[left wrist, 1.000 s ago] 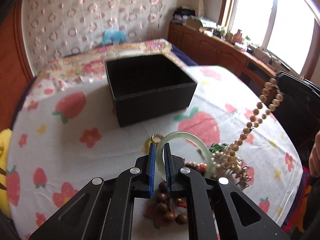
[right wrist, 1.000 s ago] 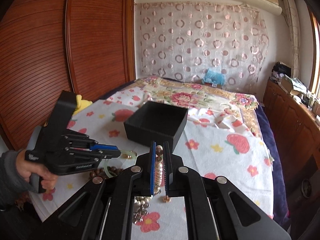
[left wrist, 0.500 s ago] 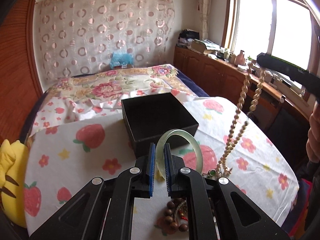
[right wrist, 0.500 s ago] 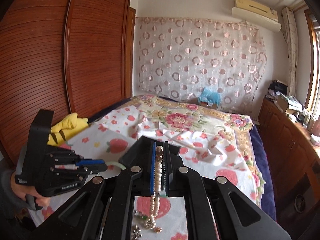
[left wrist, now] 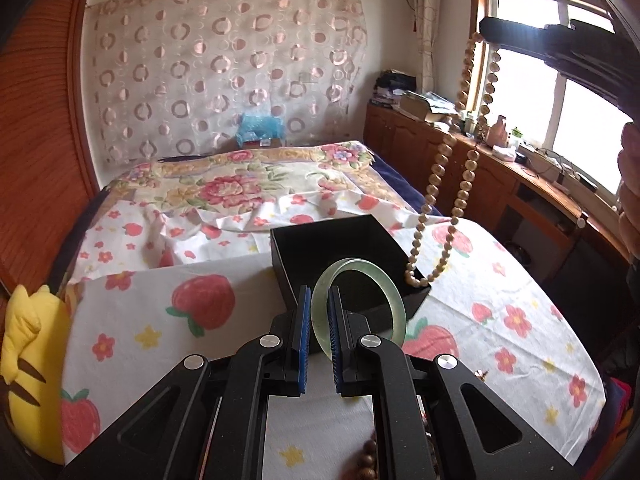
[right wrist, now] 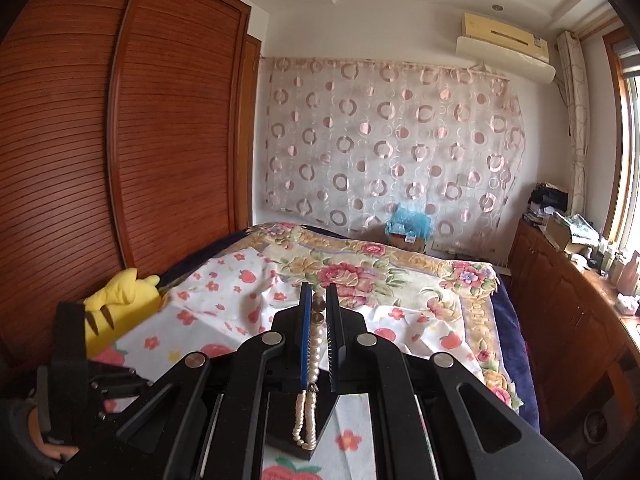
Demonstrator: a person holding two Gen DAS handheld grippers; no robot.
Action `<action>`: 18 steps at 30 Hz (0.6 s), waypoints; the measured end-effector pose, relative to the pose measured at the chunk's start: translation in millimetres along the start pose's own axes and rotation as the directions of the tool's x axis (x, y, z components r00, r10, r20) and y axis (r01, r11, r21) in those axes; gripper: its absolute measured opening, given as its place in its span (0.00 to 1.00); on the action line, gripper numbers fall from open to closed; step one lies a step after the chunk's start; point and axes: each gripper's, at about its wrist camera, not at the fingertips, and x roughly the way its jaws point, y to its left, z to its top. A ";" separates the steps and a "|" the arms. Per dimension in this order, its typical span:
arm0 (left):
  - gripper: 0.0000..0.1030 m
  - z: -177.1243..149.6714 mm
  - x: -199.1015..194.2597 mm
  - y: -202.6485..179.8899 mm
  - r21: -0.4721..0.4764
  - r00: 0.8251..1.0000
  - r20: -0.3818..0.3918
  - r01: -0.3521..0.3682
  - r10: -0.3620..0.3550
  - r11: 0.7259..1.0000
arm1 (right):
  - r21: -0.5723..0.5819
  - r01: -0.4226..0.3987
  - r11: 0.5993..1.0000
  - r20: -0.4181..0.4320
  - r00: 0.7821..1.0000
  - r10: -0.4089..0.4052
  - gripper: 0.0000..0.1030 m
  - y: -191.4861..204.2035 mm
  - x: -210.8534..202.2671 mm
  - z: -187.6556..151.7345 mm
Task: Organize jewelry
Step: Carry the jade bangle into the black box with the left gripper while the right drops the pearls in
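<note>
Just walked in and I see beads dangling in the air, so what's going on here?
A person is sorting jewelry with a handheld gripper in each hand. The left gripper is shut on a pale green bangle, held in front of the open black box. The right gripper pinches a bead necklace, whose lowest loop hangs at the box's right corner. More brown beads lie on the strawberry-print cloth.

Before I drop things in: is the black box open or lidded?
Open: the box shows a bare dark interior with no lid on it, and the necklace dangles over its rim.
</note>
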 end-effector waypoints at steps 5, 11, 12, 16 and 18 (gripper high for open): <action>0.08 7.1 8.8 2.8 -0.003 1.000 0.000 -0.013 0.013 1.000 | 0.029 -0.007 1.000 -0.020 1.000 0.007 0.08 -6.7 21.8 5.1; 0.07 14.1 22.0 2.5 -0.004 1.000 -0.009 -0.024 0.024 1.000 | 0.042 -0.020 0.999 -0.148 0.989 0.026 0.08 -6.7 58.8 -29.1; 0.08 15.2 25.6 2.3 -0.002 0.999 -0.013 -0.029 0.029 1.000 | 0.055 -0.030 0.998 -0.181 0.983 0.039 0.08 -7.7 67.5 -41.1; 0.07 18.6 39.5 3.7 -0.004 0.999 -0.028 -0.044 0.044 0.999 | 0.064 -0.052 0.997 -0.268 0.961 0.067 0.08 -2.7 90.3 -79.7; 0.07 19.9 47.1 5.4 -0.005 0.998 -0.034 -0.051 0.051 0.999 | 0.069 -0.052 0.996 -0.286 0.956 0.070 0.09 -3.4 93.1 -92.1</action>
